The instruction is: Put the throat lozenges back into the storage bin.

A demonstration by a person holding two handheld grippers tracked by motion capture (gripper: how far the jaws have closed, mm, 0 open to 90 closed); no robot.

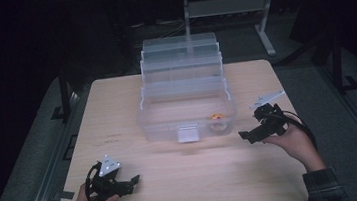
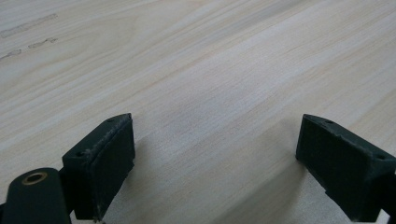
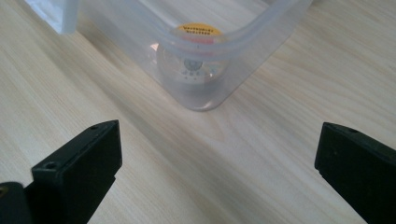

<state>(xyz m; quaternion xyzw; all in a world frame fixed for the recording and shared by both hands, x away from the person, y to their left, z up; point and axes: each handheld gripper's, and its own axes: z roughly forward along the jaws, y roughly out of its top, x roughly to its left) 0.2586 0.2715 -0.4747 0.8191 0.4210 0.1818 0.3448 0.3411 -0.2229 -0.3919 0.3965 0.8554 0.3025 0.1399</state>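
High view: one clear plastic box (image 1: 186, 112) with stepped open trays stands mid-worktop (image 1: 127, 111), long axis parallel to the near edge, front latch facing the person. One small round orange-topped item (image 1: 216, 119) lies in its near right corner. Left tool (image 1: 132, 180) near the near left corner, right tool (image 1: 247, 134) just right of the box.

Left gripper view: jaws spread, nothing between them.

Right gripper view: jaws spread, pointing at the box corner (image 3: 201, 100); round item (image 3: 198, 46) inside.
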